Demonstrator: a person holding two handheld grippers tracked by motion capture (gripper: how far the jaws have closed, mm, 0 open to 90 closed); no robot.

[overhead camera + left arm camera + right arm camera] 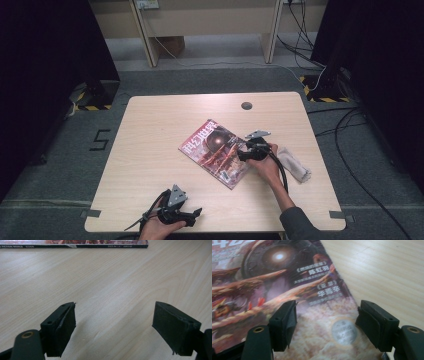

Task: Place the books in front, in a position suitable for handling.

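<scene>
A magazine (216, 152) with a red and dark cover lies flat near the middle of the wooden table (150, 145), turned at an angle. My right gripper (242, 153) hovers over its right edge, jaws open; in the right gripper view the cover (287, 285) lies between and beyond the jaws of the right gripper (325, 322), nothing gripped. My left gripper (196, 214) rests near the table's front edge, open, pointing right. In the left gripper view the left gripper (113, 327) stands over bare wood, with the magazine's spine (75, 245) far ahead.
A folded white cloth (295, 164) lies right of the magazine, beside the right hand. A round cable hole (246, 105) sits near the table's far edge. Cables run over the grey floor at the right. Dark screens stand on both sides.
</scene>
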